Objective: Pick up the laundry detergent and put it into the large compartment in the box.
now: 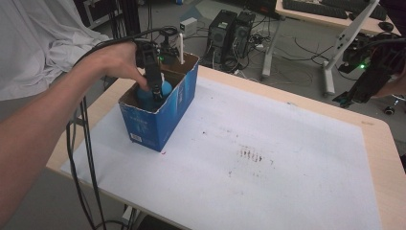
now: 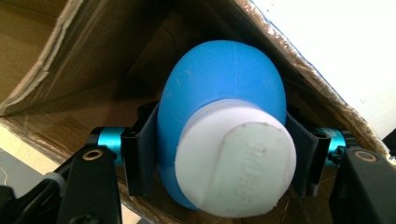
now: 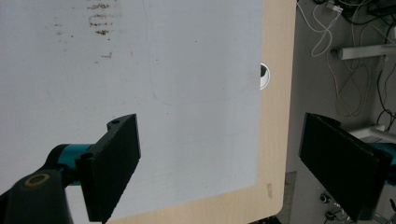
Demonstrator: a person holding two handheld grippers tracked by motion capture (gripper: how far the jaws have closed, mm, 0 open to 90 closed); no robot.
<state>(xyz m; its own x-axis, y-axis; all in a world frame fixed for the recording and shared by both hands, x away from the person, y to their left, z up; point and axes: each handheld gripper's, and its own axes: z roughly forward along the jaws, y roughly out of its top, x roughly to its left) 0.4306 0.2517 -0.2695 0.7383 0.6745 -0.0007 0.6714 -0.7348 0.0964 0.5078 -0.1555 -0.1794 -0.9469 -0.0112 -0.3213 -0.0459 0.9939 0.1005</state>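
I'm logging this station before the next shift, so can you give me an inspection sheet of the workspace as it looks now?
Surface: wooden table under a white sheet with brown stains.
Job's things: open blue cardboard box; blue bottle with white cap inside it.
Clutter: nothing seen on the sheet.
Grippers: left gripper in the box, shut on the bottle; right gripper open, over the table's edge.
Cables: black cables hang off the left side.
Surroundings: computer towers, floor wiring, white cloth.

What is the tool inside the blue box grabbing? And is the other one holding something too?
The left tool grips a blue bottle by its sides, just behind the white cap, inside the blue box. The right tool is open, holding nothing.
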